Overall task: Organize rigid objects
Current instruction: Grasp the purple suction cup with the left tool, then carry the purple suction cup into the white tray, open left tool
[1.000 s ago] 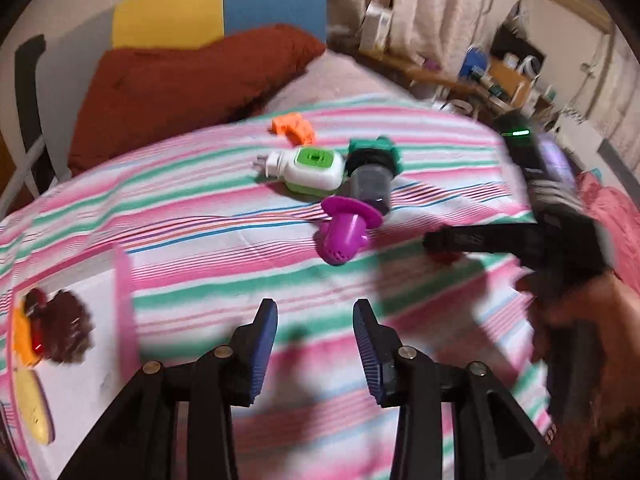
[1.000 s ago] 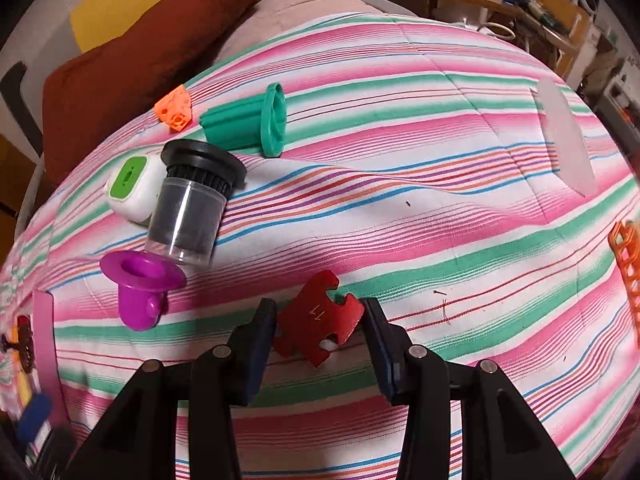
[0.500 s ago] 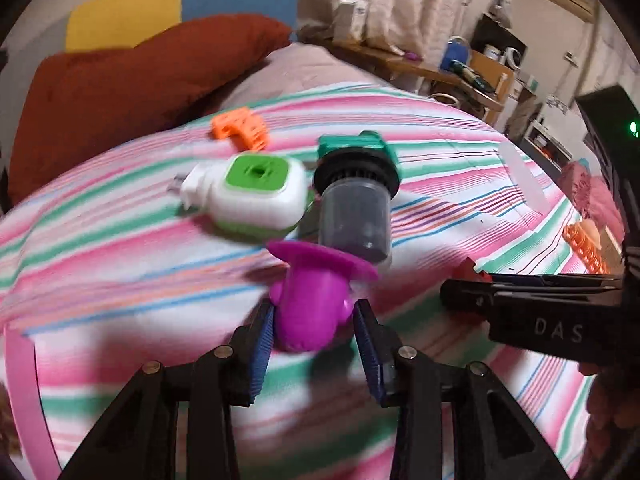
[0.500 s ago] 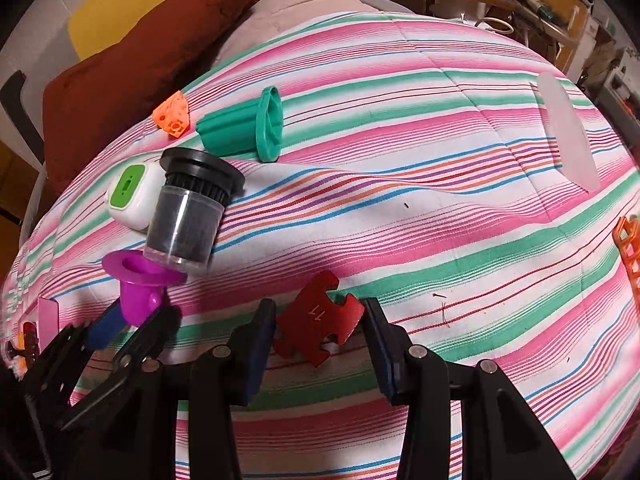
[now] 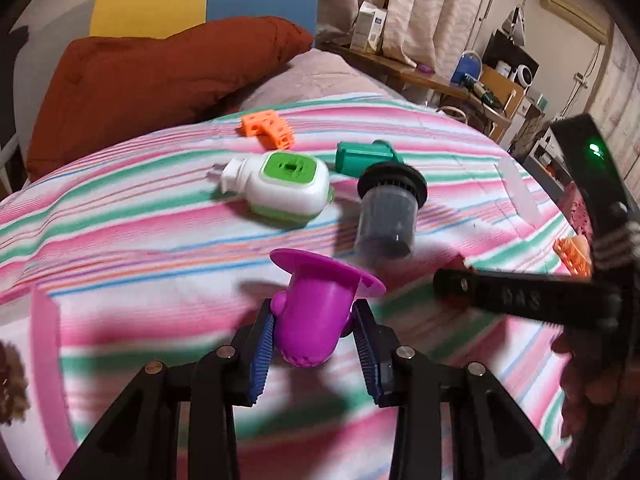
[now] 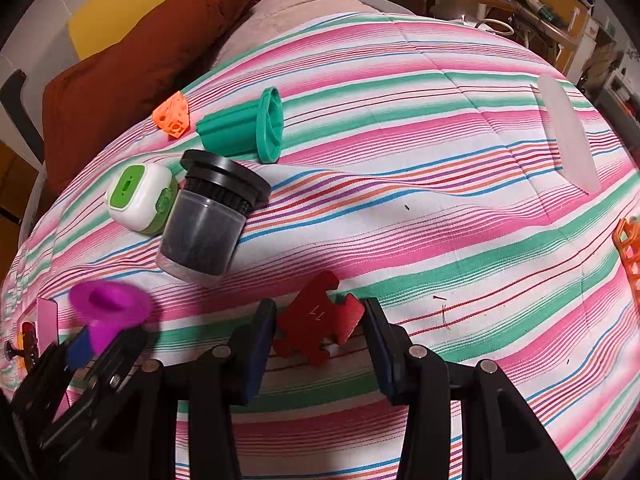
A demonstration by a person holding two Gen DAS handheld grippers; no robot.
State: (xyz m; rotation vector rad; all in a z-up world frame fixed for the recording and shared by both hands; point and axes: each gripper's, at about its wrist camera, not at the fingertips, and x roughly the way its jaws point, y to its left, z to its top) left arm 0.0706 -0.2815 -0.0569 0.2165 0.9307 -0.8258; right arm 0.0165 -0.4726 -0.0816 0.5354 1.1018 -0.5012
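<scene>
Risk first: my left hand-held gripper is closing round the purple funnel, which lies tipped on the bed w/ its flared rim away from me. The blue pads sit beside the tapered, rounded body, apparently not pressing yet; I judge it could squirt fwd or roll out as they bite. It could also knock the black jar just beyond. My right hand-held gripper brackets a red puzzle piece, jaws part open; can't tell if it's gripped. A thin flat piece on soft cloth may slip. Both point steeply down, left one shallower.
</scene>
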